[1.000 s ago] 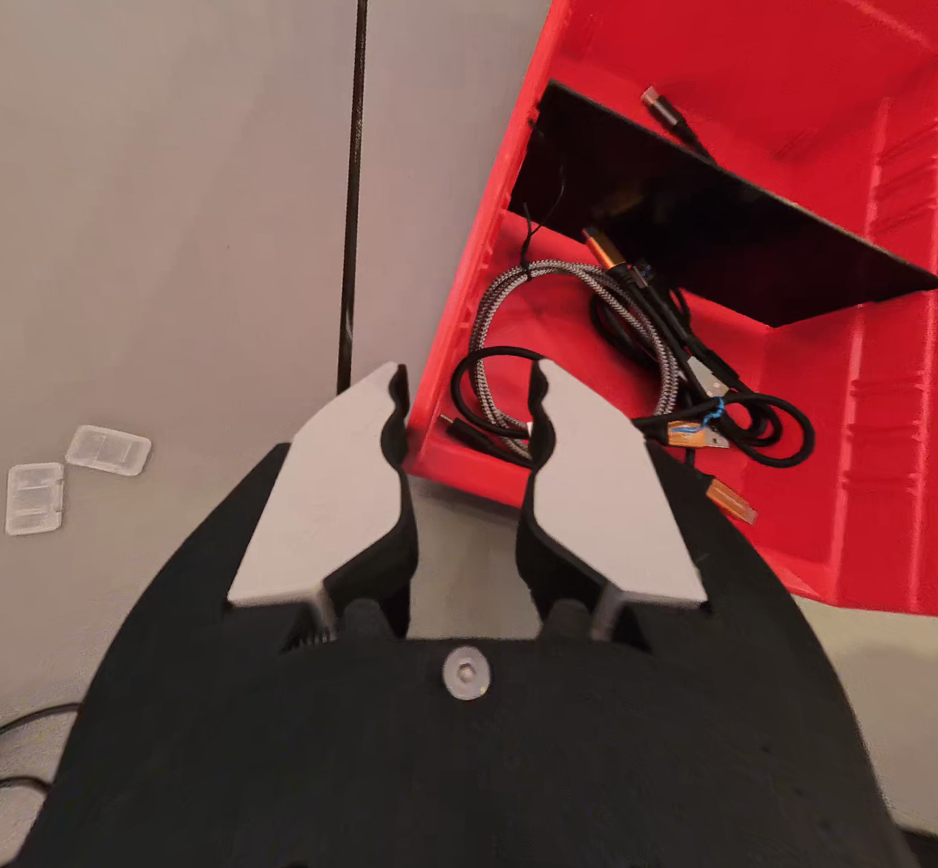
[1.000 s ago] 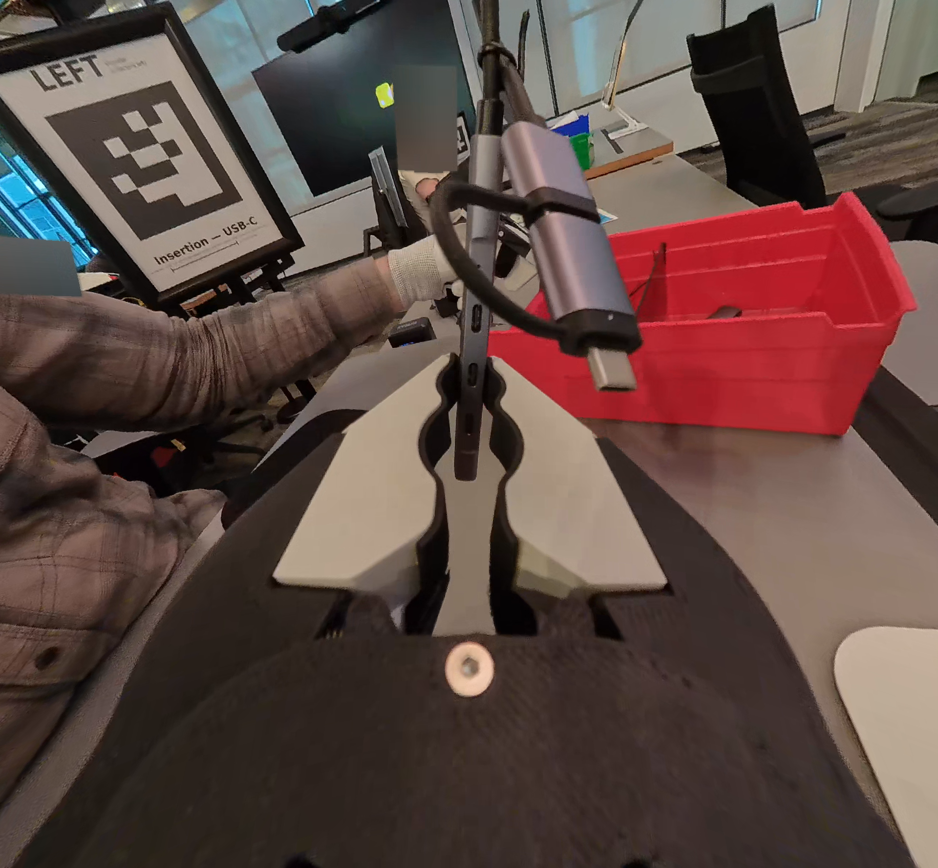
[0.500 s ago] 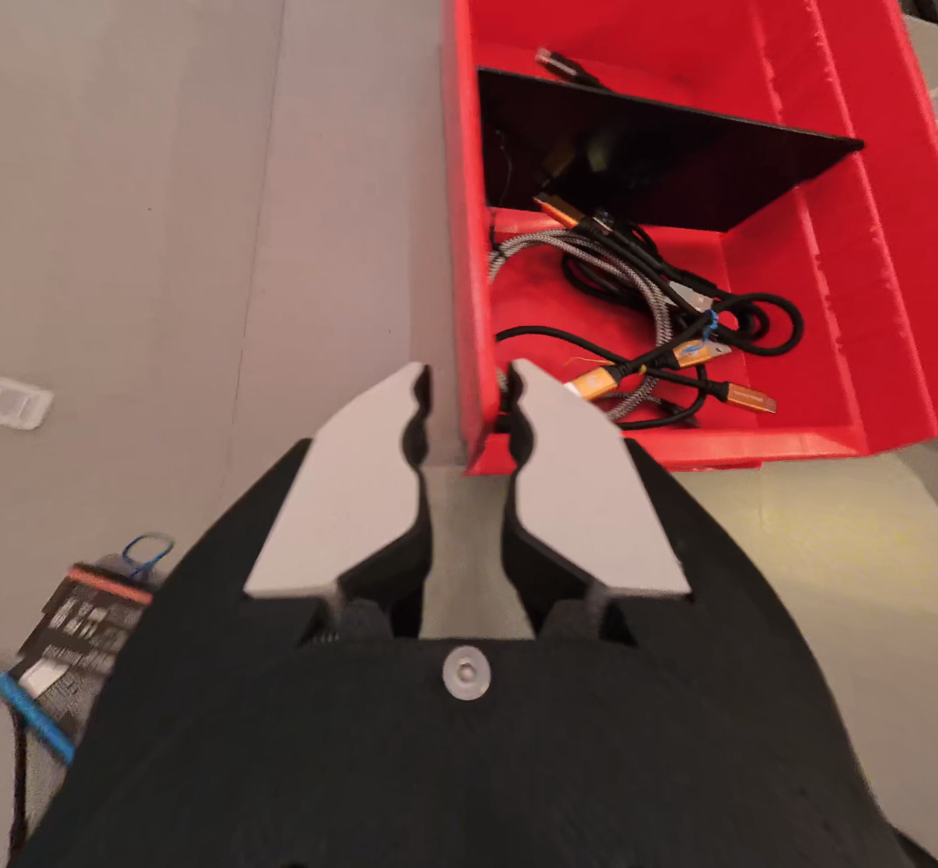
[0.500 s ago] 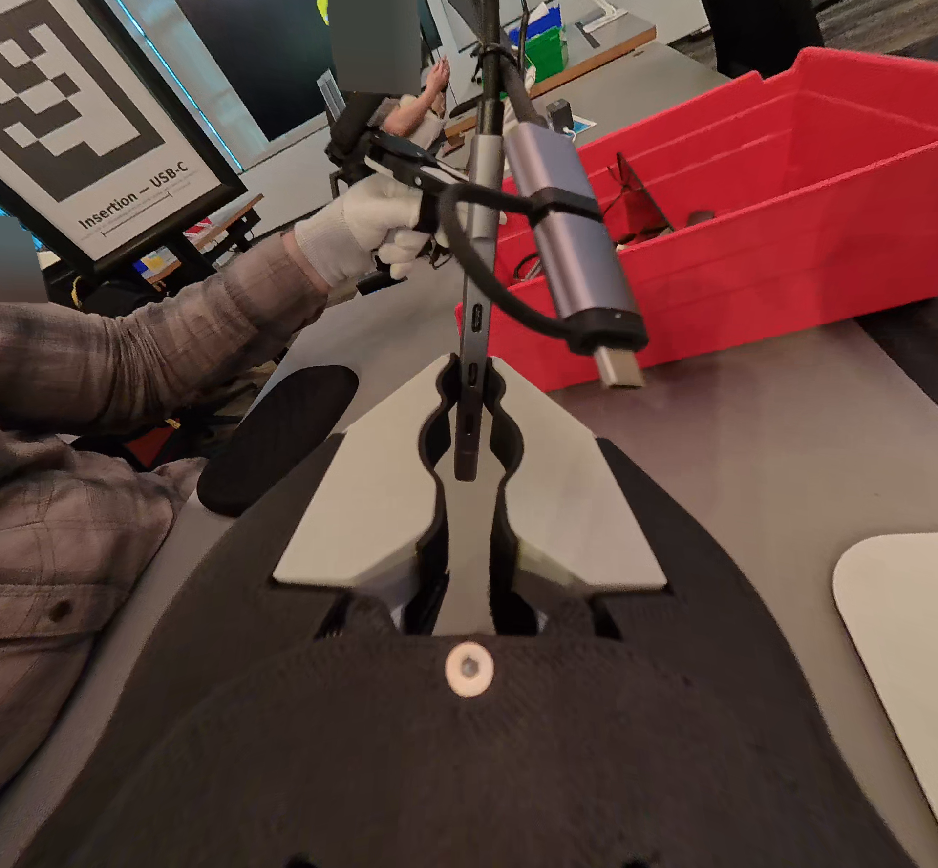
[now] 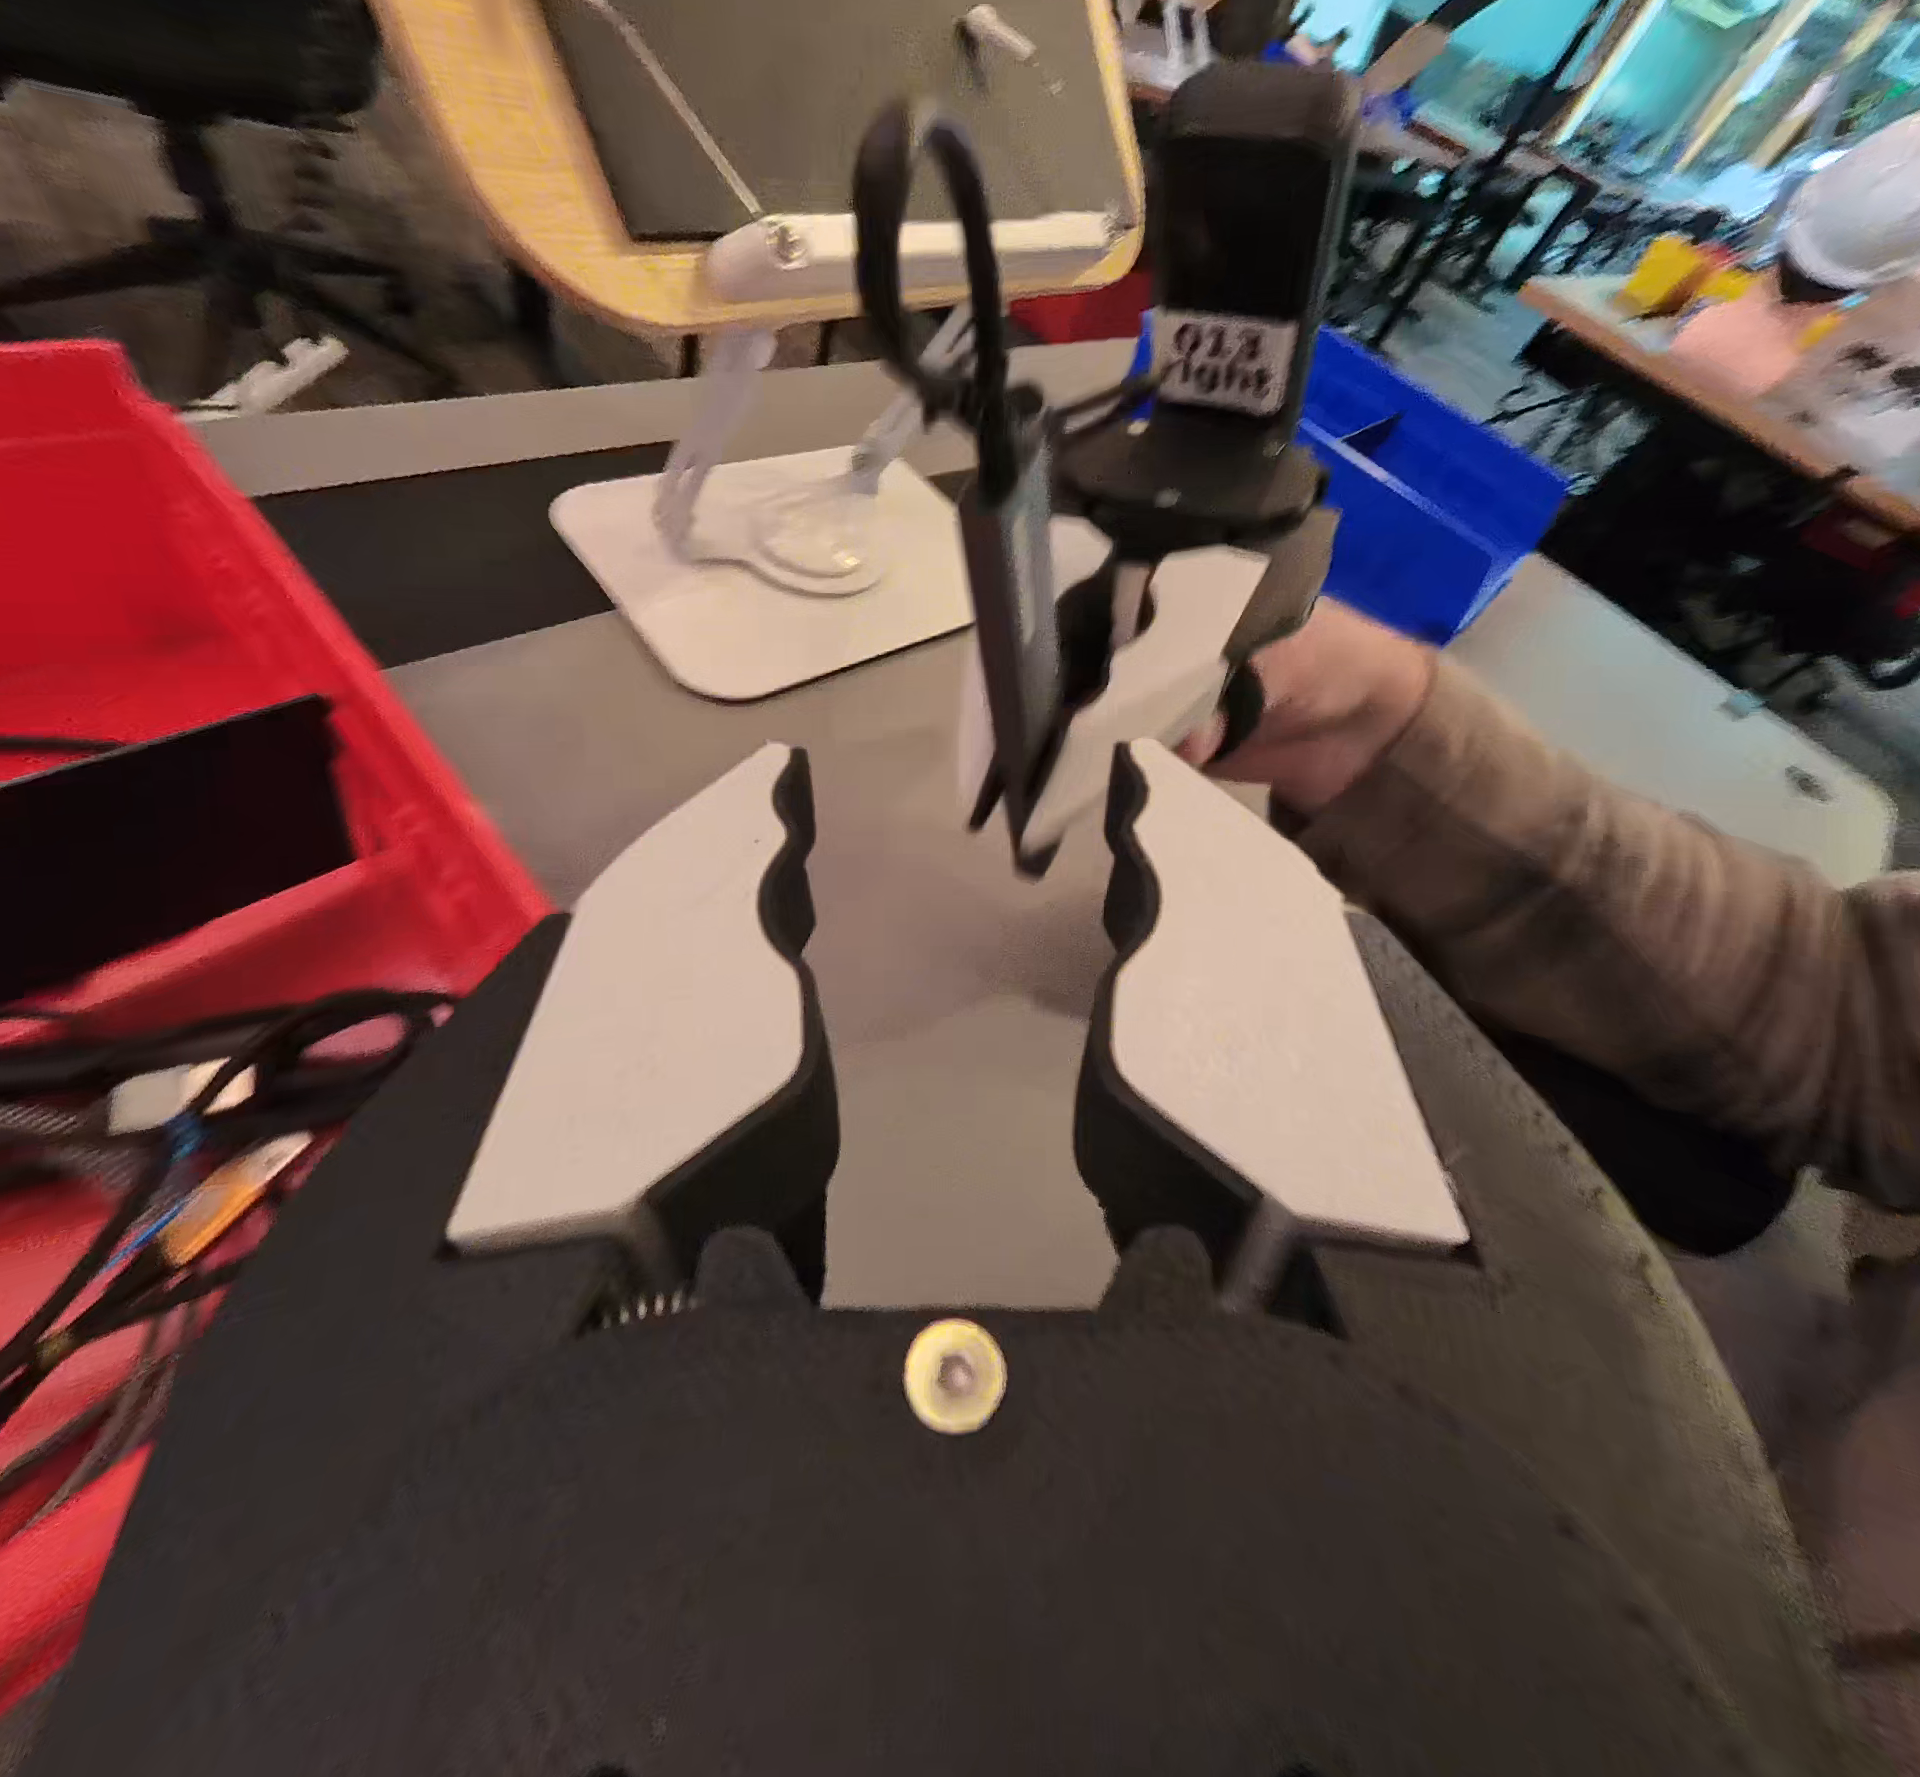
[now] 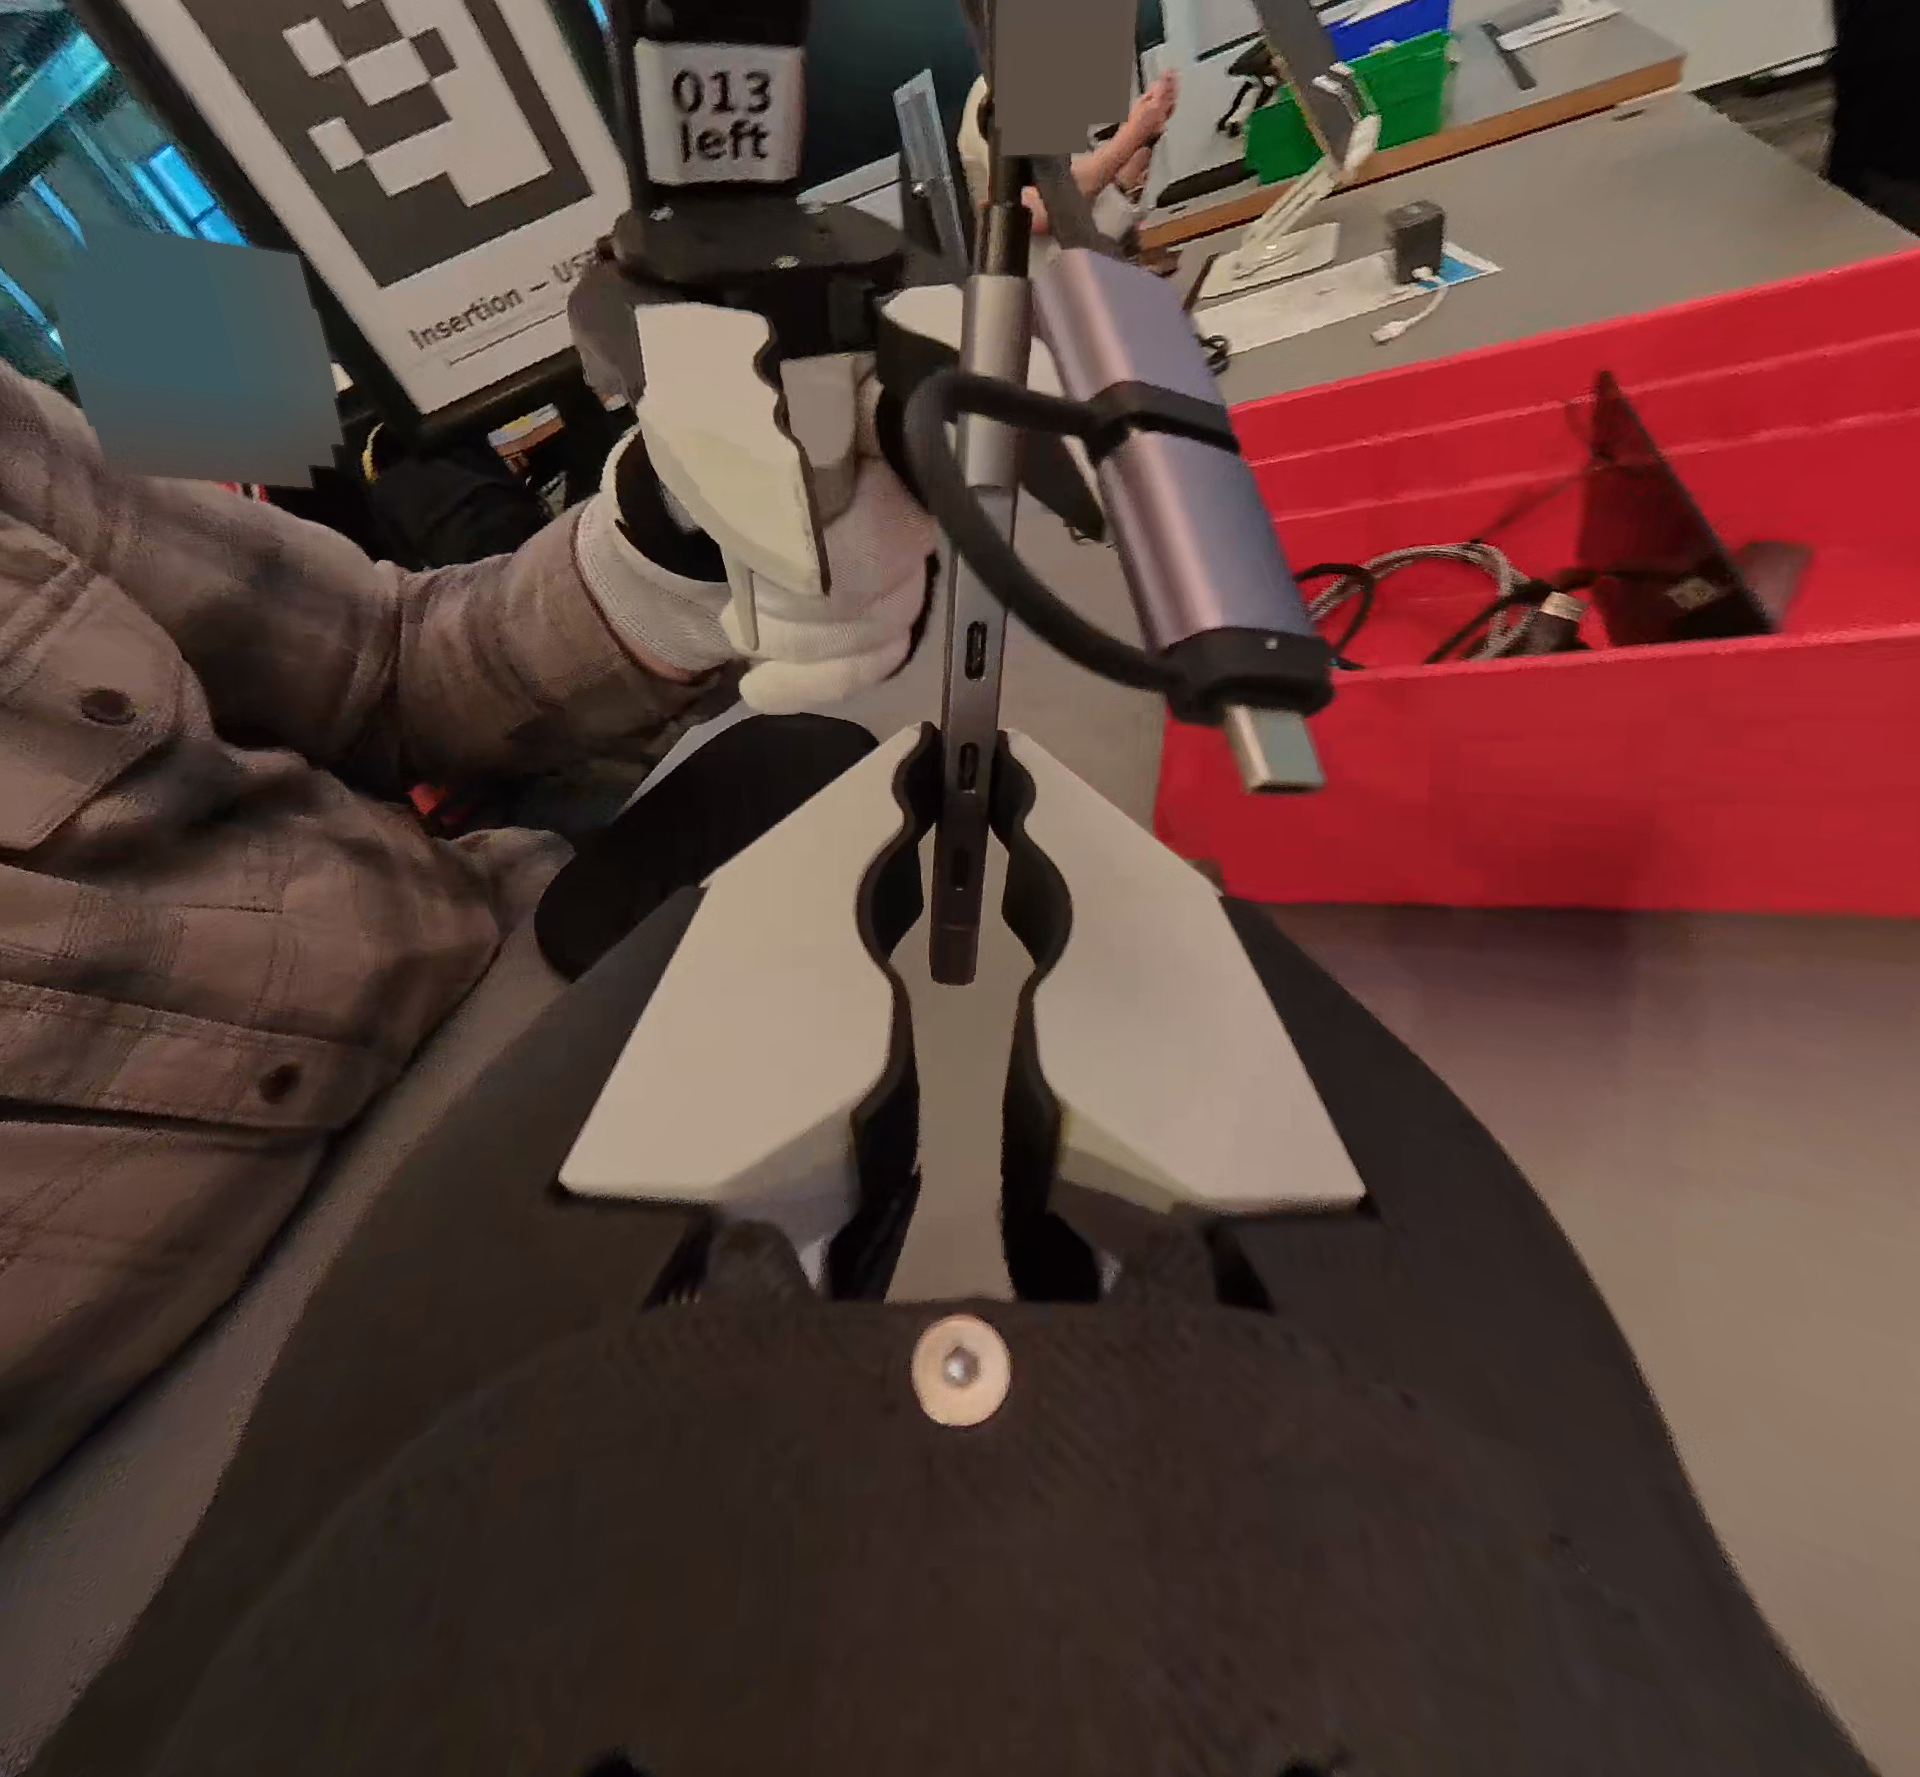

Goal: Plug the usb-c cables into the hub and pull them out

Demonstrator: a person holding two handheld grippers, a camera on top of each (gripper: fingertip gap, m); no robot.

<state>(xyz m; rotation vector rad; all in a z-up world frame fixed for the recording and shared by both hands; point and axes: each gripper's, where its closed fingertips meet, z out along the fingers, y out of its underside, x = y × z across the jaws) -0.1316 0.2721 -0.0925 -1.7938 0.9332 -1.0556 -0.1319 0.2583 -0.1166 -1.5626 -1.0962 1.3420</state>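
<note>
My right gripper is shut on the lower end of a thin grey hub and holds it upright above the table. The hub's own short black cable loops round to a grey-sleeved plug that hangs beside it. My left gripper is open and empty, and points at the hub just beyond its fingertips. In the right wrist view the left gripper sits just left of the hub. Loose usb-c cables lie in the red bin, also seen in the left wrist view.
The red bin has a black divider and stands left of my left gripper. A white stand base and a blue bin lie behind the hub. A framed marker sign stands at the back left. My left and right fingertips are right by each other.
My left gripper has swung up from over the red bin to face the hub, opened wider, and come close beside it. My right gripper still holds the hub.
</note>
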